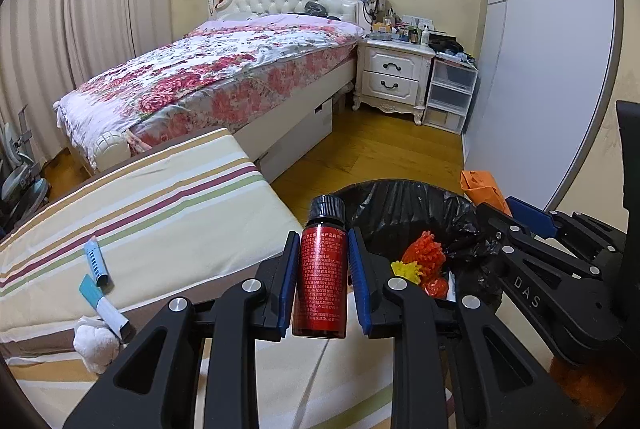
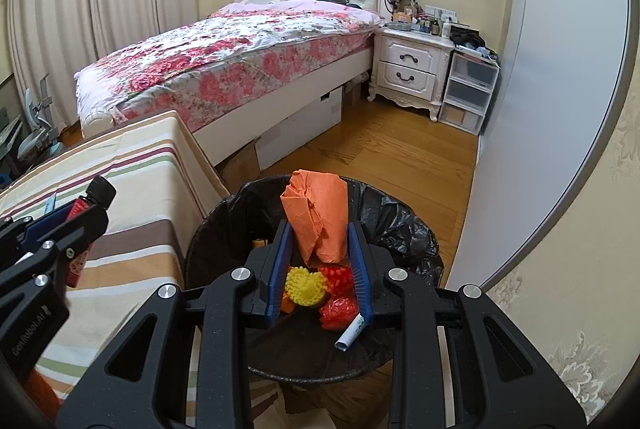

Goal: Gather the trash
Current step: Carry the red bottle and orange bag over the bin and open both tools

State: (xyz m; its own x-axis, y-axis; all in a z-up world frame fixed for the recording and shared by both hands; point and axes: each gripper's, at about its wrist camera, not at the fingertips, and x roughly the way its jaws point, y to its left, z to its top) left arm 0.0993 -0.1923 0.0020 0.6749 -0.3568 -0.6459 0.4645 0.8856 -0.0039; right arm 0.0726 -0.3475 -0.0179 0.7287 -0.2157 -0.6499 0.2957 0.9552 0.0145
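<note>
Left wrist view, red bottle (image 1: 320, 283), black ribbed cap, upright between jaws

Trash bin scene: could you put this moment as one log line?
left gripper: shut on red bottle | right gripper: shut on orange paper wad, over trash bin | striped cushion: litter remains

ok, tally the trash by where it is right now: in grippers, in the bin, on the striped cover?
In grippers: 2, red bottle and orange paper
In bin: 4 visible
On striped cover: 3, two blue tubes and a white wad
Total: 9
</note>
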